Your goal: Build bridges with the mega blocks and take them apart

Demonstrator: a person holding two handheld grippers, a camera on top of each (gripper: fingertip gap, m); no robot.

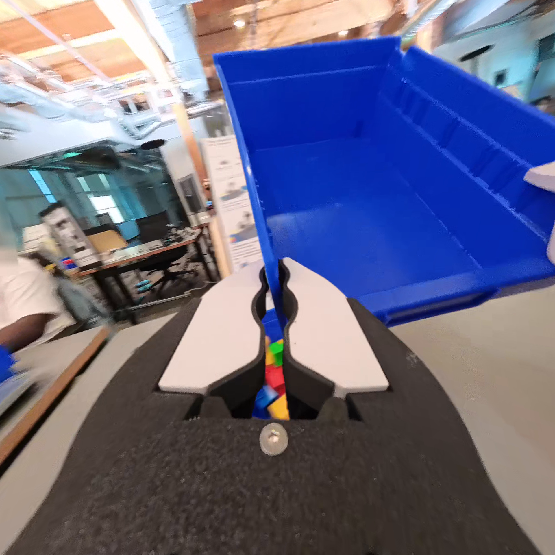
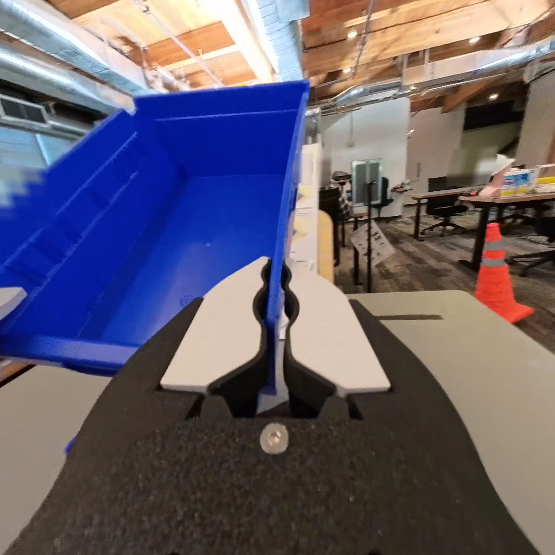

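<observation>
My left gripper [image 1: 274, 270] and right gripper [image 2: 276, 267] clamp opposite walls of the tipped, empty blue plastic bin [image 1: 375, 210]; coloured mega blocks [image 1: 274, 381] lie heaped directly beneath, nearer the left.

Wooden ceiling beams [image 2: 420, 18] and silver ducts [image 2: 45, 69] hang above; desks [image 2: 504, 199], office chairs [image 2: 443, 211] and an orange traffic cone [image 2: 495, 270] stand on the grey floor [image 2: 420, 255].

My fingers [image 1: 216, 336] are pale grey with black pads. The bin [image 1: 375, 210] is blue. The blocks [image 1: 274, 381] are red, yellow, green, blue. The desk [image 2: 450, 375] is grey.
</observation>
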